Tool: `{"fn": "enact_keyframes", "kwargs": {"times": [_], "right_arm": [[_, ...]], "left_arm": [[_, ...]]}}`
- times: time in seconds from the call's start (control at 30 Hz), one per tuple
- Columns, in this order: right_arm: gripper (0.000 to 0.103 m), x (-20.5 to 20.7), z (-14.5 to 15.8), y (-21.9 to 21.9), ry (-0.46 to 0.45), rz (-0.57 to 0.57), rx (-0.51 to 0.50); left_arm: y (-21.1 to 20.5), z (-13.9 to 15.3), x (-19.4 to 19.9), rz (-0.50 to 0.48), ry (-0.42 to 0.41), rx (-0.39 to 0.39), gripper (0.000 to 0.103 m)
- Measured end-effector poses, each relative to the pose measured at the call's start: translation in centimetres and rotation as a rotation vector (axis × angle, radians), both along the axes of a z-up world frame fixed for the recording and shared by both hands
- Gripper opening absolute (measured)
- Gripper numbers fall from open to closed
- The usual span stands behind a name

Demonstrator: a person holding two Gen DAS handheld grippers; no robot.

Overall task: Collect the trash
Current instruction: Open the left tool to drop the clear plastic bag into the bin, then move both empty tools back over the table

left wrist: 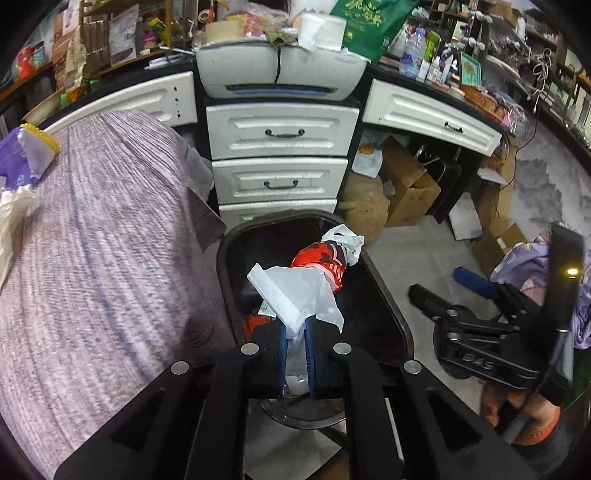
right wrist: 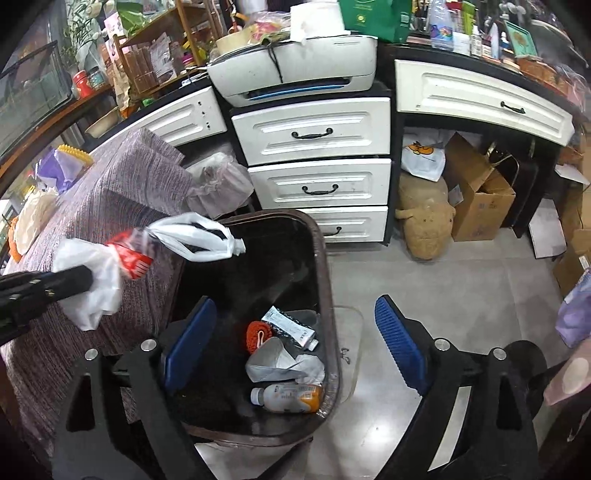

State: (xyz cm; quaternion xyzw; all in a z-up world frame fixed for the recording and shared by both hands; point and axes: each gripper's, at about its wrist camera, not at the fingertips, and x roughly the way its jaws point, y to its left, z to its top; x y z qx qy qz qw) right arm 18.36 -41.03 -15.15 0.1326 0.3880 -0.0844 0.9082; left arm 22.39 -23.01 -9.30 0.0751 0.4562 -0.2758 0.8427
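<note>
Fingers of the left gripper (left wrist: 295, 328) clamp a white plastic bag (left wrist: 295, 291) over the bin (right wrist: 325, 258); right gripper (right wrist: 295, 339) fingers gape empty; released off-centre, its trailing end could snag the rim.

Cluttered home study or small home office. Evidence: white drawer unit (right wrist: 317, 166) beyond fingers, printer (right wrist: 295, 70) on top. Black-topped desk (left wrist: 413, 79) crowded with bottles, boxes, green bag (left wrist: 369, 22). Wooden shelf (right wrist: 162, 48) far left of fingers, packed with goods. Cardboard boxes (right wrist: 480, 195) under desk, right of fingers. Tiled floor (right wrist: 461, 295). Fabric-covered furniture (left wrist: 96, 236) left of fingers.
</note>
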Motion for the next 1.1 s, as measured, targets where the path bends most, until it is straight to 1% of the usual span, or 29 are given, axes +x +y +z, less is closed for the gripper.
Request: {"fn": "enact_keyframes", "kwargs": {"times": [0.13,0.37,0.47,0.5,0.53,0.57,0.6,0.63,0.7,0.77,0.83,1.0,1.1], "right_arm": [[0.088,-0.9,0.2,-1.2,-0.009,-0.027,0.015],[0.088,-2.1,-0.3,-3.1,-0.005,-0.082,0.049],[0.088,-2.3,-0.6,-3.4,-0.001,-0.095,0.06],[0.088,-2.4,-0.6,-3.6,0.002,-0.098,0.064],[0.088,-2.4,-0.7,-3.6,0.002,-0.101,0.066],[0.088,-2.5,-0.7,-3.8,0.0,-0.106,0.07],[0.088,-2.6,-0.7,-4.0,-0.002,-0.111,0.073],[0.088,-2.7,-0.7,-4.2,-0.003,-0.114,0.074],[0.088,-2.8,-0.7,-4.4,-0.005,-0.124,0.079],[0.09,-3.0,-0.8,-4.8,-0.006,-0.134,0.087],[0.09,-3.0,-0.9,-5.0,-0.004,-0.138,0.094],[0.091,-3.3,-1.0,-5.3,-0.004,-0.158,0.096],[0.091,-3.3,-1.0,-5.5,-0.006,-0.172,0.098]], "left_arm": [[-1.0,-1.3,0.5,-0.005,0.037,0.03,0.009],[-2.7,-2.9,0.6,-0.035,0.048,0.099,0.009],[-3.3,-3.8,0.7,-0.053,0.069,0.125,0.011],[-3.5,-4.0,0.8,-0.054,0.072,0.132,0.015],[-3.7,-4.2,0.9,-0.053,0.073,0.14,0.027],[-3.9,-4.3,0.9,-0.055,0.072,0.142,0.037],[-4.0,-4.4,0.8,-0.056,0.067,0.143,0.059],[-4.2,-4.4,0.7,-0.054,0.056,0.145,0.075],[-4.4,-4.2,0.5,-0.059,0.027,0.152,0.079],[-4.9,-4.4,0.4,-0.076,0.012,0.186,0.083],[-5.0,-4.5,0.2,-0.086,-0.004,0.203,0.087],[-4.6,-4.4,-0.2,-0.098,-0.019,0.205,0.092],[-4.2,-4.2,-0.4,-0.104,-0.004,0.173,0.092]]}}
